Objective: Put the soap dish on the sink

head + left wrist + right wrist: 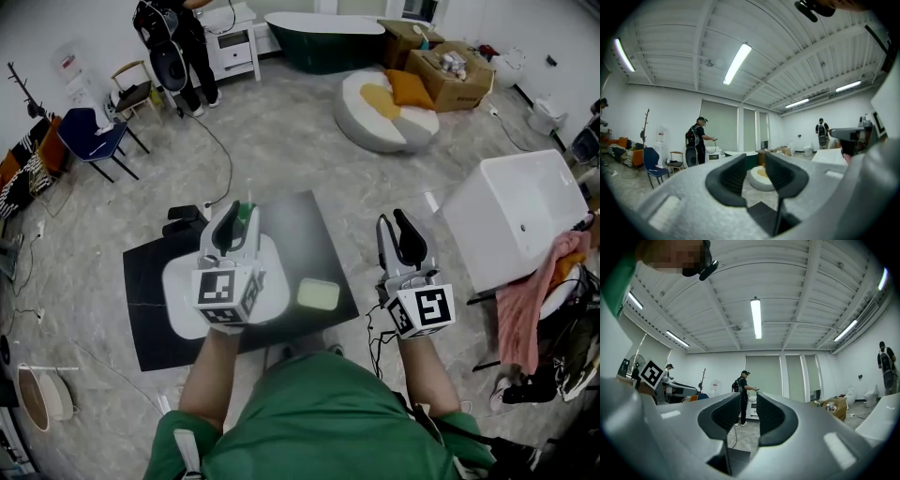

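In the head view a pale green soap dish point(319, 294) lies on the black countertop point(309, 234), just right of a white oval sink point(180, 292) set on that counter. My left gripper point(233, 229) is held above the sink's far edge, pointing away from me, well left of the dish. Its jaws stand a little apart with nothing between them point(754, 176). To the right of the counter, my right gripper point(399, 242) hovers over the floor, open and empty point(749, 416). Neither gripper view shows the dish or the sink.
A large white square basin point(520, 220) stands at the right with a pink towel point(534, 300) hanging beside it. Further off are a dark green bathtub point(323, 39), a round floor cushion point(386, 111), cardboard boxes point(452, 66), a blue chair point(94, 139) and a standing person point(180, 47).
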`<state>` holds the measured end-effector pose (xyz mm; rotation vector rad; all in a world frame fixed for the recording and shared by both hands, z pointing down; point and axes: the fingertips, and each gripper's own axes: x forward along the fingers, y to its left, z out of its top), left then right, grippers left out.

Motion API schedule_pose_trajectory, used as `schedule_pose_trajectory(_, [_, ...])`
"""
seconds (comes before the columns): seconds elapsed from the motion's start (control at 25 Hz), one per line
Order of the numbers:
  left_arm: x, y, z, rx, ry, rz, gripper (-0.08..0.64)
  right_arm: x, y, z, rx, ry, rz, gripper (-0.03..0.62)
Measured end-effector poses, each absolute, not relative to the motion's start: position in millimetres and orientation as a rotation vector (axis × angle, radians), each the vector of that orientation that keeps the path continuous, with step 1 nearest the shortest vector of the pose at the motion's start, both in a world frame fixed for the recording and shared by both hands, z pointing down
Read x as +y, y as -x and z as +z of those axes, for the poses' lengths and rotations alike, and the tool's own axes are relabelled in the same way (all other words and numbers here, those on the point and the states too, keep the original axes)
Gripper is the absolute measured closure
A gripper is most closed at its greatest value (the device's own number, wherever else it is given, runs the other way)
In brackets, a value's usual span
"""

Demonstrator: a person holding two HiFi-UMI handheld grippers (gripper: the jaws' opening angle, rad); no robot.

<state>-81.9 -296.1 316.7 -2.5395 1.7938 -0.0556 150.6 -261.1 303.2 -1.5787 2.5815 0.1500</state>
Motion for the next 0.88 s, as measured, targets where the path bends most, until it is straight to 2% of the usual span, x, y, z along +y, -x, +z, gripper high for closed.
schedule_pose_trajectory(0.88, [-296.2, 88.2, 329.2, 1.812, 2.555, -0.070, 0.439, -262.5, -145.8, 311.4, 2.595, 1.578, 0.126, 0.505])
